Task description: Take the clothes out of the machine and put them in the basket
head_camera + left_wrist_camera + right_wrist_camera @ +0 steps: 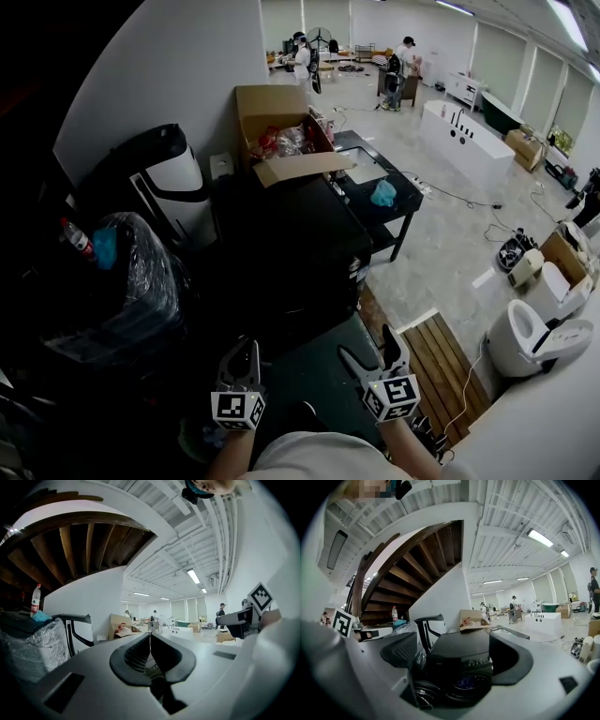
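Machine (281,248) sits just ahead of both tools: left hand-held gripper (245,351) jaws pressed together, empty; right hand-held gripper (370,349) jaws apart, empty, facing machine.

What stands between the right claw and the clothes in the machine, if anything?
Nothing visible. The right claw is open and aimed at the black machine; its round door appears swung aside to the left, and purple clothes show in the opening. The left claw is shut and empty.
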Demonstrator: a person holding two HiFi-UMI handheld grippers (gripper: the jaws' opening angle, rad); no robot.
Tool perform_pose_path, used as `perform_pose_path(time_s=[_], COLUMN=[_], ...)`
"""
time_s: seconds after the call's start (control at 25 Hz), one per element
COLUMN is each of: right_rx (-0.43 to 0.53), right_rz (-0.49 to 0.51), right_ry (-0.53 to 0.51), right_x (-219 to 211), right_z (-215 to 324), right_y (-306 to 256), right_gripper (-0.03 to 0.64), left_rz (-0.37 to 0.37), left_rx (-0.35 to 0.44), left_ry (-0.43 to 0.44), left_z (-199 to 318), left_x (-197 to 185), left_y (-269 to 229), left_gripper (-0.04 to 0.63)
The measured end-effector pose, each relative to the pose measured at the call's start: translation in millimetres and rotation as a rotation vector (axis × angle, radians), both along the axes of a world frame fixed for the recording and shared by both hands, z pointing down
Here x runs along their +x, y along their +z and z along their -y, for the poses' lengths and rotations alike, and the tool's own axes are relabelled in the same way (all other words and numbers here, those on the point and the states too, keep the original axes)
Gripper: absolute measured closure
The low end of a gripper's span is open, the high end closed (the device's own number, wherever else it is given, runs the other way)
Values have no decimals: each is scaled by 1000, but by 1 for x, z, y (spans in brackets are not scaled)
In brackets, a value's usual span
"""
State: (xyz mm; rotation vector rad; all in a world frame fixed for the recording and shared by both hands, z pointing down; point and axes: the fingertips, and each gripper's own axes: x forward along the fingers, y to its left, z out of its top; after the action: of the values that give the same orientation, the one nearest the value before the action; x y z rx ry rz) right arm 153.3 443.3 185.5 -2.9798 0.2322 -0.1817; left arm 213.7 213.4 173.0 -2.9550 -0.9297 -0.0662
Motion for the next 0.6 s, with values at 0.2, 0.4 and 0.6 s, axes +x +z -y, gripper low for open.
perform_pose_path(time_s=[0.2,0.4,0.6], right_rx=[-7,-7,-11], right_rz=[14,6,6], right_ry=[-13,-23,-38], right_x=[42,74,87], right_z=[10,19,25], right_y=[5,2,0], right_gripper=[138,138,141], left_rz=[-2,19,7], left_rx=[-8,-20,-26], left_ry=[-16,-25,-33], left_z=[12,24,28], left_x=[40,67,76], left_y=[1,8,6], left_gripper=[575,575,575])
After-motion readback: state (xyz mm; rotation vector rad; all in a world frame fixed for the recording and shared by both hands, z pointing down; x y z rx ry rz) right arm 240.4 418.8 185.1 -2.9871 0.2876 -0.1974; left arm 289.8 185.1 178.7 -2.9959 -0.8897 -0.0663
